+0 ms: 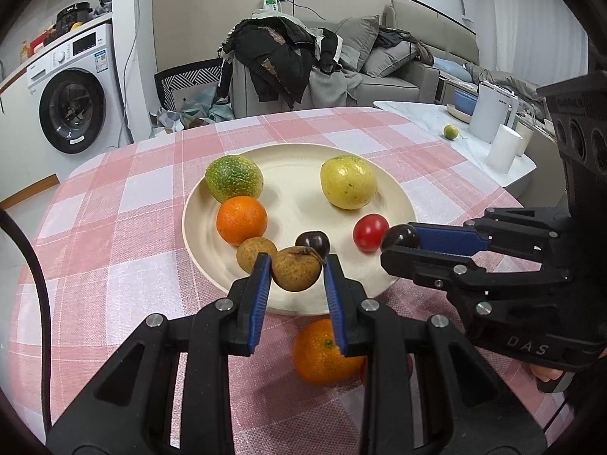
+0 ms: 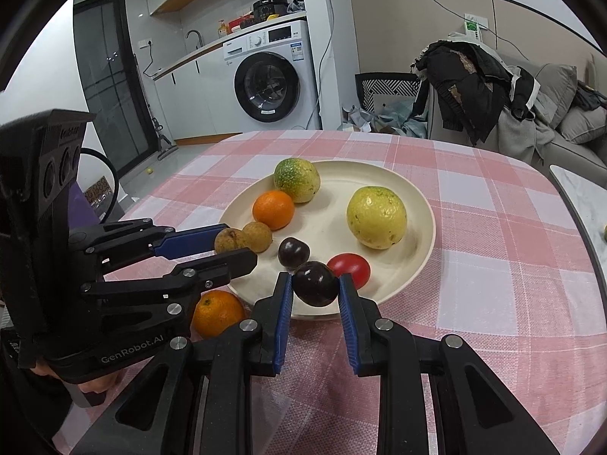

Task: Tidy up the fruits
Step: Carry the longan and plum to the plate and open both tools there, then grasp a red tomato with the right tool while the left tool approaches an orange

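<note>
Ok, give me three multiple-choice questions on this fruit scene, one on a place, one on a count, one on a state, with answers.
1. Where is the orange that is off the plate?
A. On the tablecloth by the plate's near rim
B. On the sofa
C. On the washing machine

2. How many red tomatoes lie on the plate?
A. None
B. One
C. Three

3. What does the right gripper hold?
A. Nothing
B. A dark round fruit
C. A green fruit

Answers: 1 A, it sits on the pink checks; 2 B, a single tomato shows; 3 B, the pads press its sides.
</note>
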The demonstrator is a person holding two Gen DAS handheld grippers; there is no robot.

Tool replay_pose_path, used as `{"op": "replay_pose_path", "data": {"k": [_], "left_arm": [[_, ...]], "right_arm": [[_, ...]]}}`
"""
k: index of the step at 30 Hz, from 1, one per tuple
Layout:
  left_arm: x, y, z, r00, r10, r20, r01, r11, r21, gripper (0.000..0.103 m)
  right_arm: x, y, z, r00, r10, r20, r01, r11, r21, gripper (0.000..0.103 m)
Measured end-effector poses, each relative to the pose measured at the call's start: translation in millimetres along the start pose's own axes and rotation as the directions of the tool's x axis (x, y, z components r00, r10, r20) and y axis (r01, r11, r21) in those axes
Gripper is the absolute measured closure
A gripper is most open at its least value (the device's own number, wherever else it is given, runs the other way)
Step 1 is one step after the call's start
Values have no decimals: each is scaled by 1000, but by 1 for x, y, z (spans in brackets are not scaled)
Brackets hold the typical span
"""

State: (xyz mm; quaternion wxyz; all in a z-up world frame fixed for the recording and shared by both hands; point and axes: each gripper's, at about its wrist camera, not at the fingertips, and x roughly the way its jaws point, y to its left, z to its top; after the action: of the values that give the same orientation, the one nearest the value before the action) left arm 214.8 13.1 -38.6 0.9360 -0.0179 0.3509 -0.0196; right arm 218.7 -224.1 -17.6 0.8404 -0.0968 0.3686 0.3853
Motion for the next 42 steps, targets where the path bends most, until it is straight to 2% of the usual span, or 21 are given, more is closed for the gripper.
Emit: {"op": "replay_pose_path", "data": {"k": [11,14,17,19,22,25,27,29,30,42], "left_arm": [[-3,1,1,1000,14,12,-14,1000,-12,77],[-10,6,1,1000,11,16,-10,1000,-30,73],[-24,13,0,999,25,36,-23,999,-49,56],[-37,17,-2,997,45,57,-41,997,-60,38],[-58,19,-6,993,60,103,-53,996,-67,23],[-78,20,-9,988,78,135,-70,996,-63,19],[-89,19,-12,985,89,150,-81,995,-60,14],[-100,19,-18,982,98,164,-90,995,-52,7],[-103,19,-21,981,99,167,-92,995,-50,1],[-101,22,-43,990,89,113,-83,995,-58,1]], "right_arm": [[5,2,-1,1000,-19,-20,18,1000,-13,77],[4,3,-1,1000,-20,-20,20,1000,-14,73],[0,4,1,999,-35,-9,34,999,-18,68],[-4,4,2,999,-49,-5,49,999,-19,65],[-10,5,2,998,-59,-1,59,998,-18,54],[-18,9,1,998,-68,6,68,997,-38,40],[-24,12,0,997,-80,21,80,996,-40,13],[-30,14,0,996,-80,31,82,996,-39,5],[-32,15,0,996,-79,30,80,996,-43,3],[-35,31,-13,995,-102,-11,101,991,-83,0]]}}
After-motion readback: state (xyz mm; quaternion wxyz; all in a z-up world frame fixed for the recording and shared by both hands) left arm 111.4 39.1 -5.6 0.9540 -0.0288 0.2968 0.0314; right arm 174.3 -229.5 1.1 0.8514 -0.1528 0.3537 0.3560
